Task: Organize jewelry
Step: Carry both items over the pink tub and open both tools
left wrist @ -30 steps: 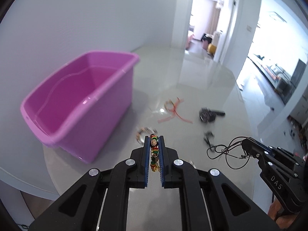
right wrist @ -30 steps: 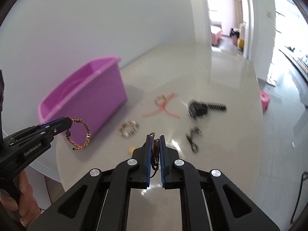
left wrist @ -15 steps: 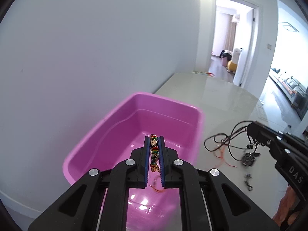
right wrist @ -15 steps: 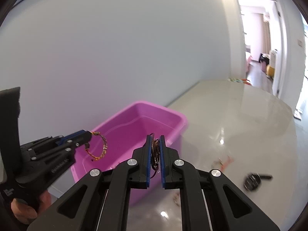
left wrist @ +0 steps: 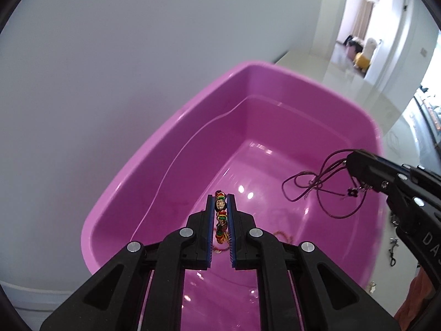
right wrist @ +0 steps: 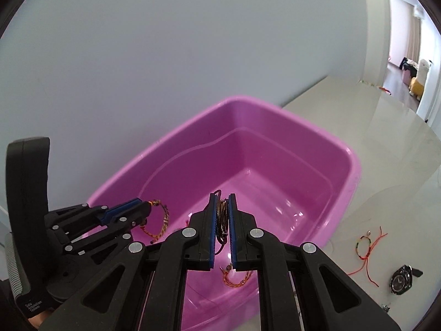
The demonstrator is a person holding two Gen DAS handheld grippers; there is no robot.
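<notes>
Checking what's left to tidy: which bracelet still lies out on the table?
The thin green-and-orange bracelet with red cords, beside the watch; the others are gripped or already in the pink bin.

On my right gripper [left wrist: 347,165], seen from my left wrist camera, I read pale letters on the black body near the picture's edge: "DA", with a cut-off third letter that looks like an "S". On my left gripper [right wrist: 148,209], seen from my right wrist camera, there is small pale print low on the black housing, in two lines, but it is too small and tilted for me to read. The watch [right wrist: 401,277] on the table [right wrist: 386,149] has a dial, yet I cannot read any marks on it. I read no other text or numbers.
</notes>
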